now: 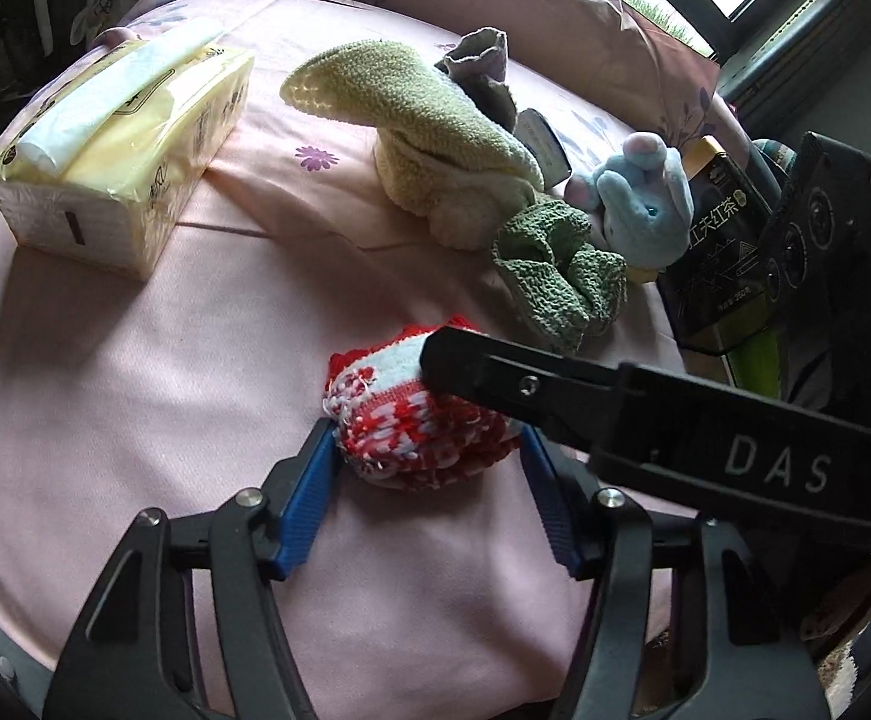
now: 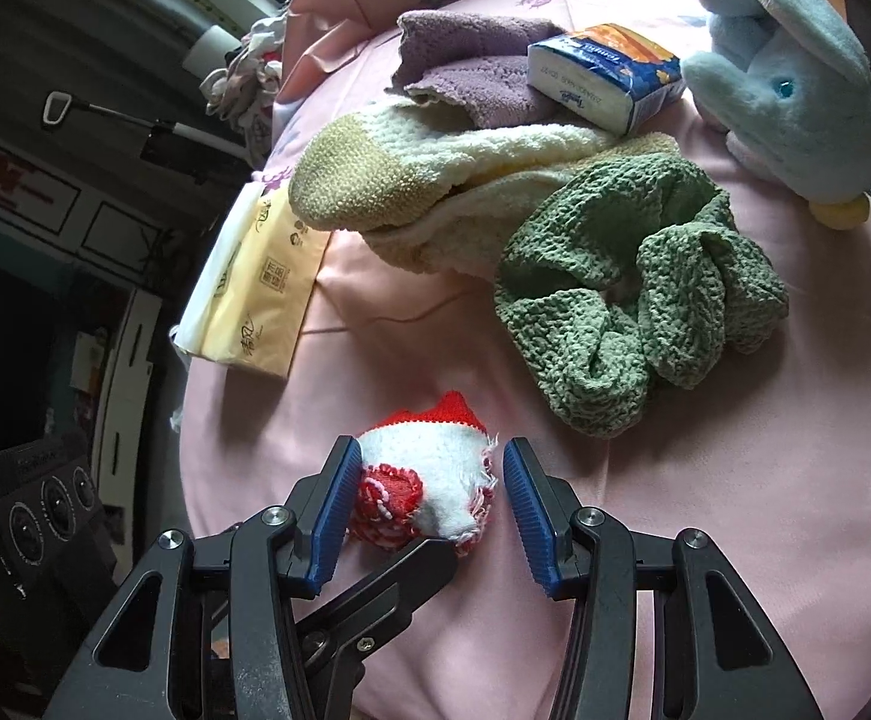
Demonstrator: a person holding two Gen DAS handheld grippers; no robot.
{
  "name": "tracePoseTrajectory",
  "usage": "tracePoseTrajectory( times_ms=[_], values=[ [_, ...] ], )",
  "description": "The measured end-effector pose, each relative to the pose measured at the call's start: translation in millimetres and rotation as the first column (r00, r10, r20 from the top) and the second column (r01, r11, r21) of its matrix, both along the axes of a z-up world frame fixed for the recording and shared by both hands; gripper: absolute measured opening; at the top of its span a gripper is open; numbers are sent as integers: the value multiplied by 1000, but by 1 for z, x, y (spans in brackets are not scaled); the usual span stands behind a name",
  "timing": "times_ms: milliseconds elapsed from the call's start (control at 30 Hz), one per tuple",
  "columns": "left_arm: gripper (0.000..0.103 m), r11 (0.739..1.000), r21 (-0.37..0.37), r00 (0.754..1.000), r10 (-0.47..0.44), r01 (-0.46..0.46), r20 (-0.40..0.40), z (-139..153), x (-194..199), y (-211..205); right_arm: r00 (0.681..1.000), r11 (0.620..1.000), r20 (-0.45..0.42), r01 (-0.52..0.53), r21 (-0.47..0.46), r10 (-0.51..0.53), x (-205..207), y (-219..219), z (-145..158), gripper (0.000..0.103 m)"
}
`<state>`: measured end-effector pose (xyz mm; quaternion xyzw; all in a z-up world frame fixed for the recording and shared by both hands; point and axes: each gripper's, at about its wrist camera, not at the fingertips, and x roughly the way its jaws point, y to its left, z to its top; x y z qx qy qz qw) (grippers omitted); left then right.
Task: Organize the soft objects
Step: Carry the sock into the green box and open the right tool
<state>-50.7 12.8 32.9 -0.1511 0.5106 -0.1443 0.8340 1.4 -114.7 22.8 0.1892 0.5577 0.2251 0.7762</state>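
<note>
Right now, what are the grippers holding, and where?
Both bracket the red and white sock ball: left gripper at its sides, right gripper likewise. Firm grip unclear.

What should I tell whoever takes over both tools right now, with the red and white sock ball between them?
Left tool: its blue pads sit at both sides of the balled red-and-white knitted sock, apparently touching; whether they press it I cannot tell.
Right tool: left pad touches the same sock, right pad stands just off it.
The sock rests on the pink bedsheet, not lifted.
Loose behind it: crumpled green knitted cloth, cream-yellow fuzzy sock, purple towel, blue plush toy.
Done: nothing visibly sorted.
Left: secure the sock, then tidy the rest.
</note>
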Motion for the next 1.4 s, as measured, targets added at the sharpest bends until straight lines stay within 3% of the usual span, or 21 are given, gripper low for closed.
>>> tracePoseTrajectory(
  times_ms=[67,167,500,933,1400],
  values=[
    [55,1000,17,1000,7,-8,6,1,-2,-1,1000,1000,8,-13,7,13,-2,3,1,45],
    [55,1000,4,1000,6,-6,30,8,-6,-1,997,999,72,-25,-23,26,-9,8,14,44],
    [55,1000,-14,978,8,-5,208,60,-35,-2,971,1000,240,-2,12,-1,-37,0,70,44],
    [55,999,51,915,-31,11,403,123,-68,-37,899,997,433,36,70,-63,-72,-31,133,44],
    [55,986,114,856,-162,122,491,154,-73,-110,817,981,543,162,107,-194,-98,-107,164,45]
  ],
)
